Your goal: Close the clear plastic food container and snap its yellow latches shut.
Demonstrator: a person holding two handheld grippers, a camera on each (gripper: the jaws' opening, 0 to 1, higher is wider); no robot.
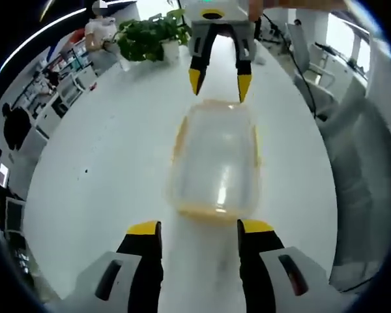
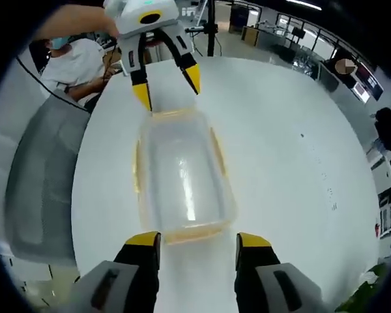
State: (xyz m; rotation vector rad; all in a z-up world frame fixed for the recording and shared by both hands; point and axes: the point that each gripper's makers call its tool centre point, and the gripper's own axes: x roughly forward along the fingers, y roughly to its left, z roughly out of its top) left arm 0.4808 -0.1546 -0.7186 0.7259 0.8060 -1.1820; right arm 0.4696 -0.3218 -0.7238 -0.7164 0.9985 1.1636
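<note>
A clear plastic food container with yellow latches along its edges lies on the white table, its lid resting on top. My left gripper stands open just short of the container's near end. Across from it, my right gripper is open at the far end. In the right gripper view the same container lies lengthwise, my right gripper open just short of its near end, and the left gripper open at the opposite end. Nothing is held.
A potted green plant stands at the table's far side. A grey chair sits beside the table edge, and a seated person is behind it. Office desks and more chairs surround the table.
</note>
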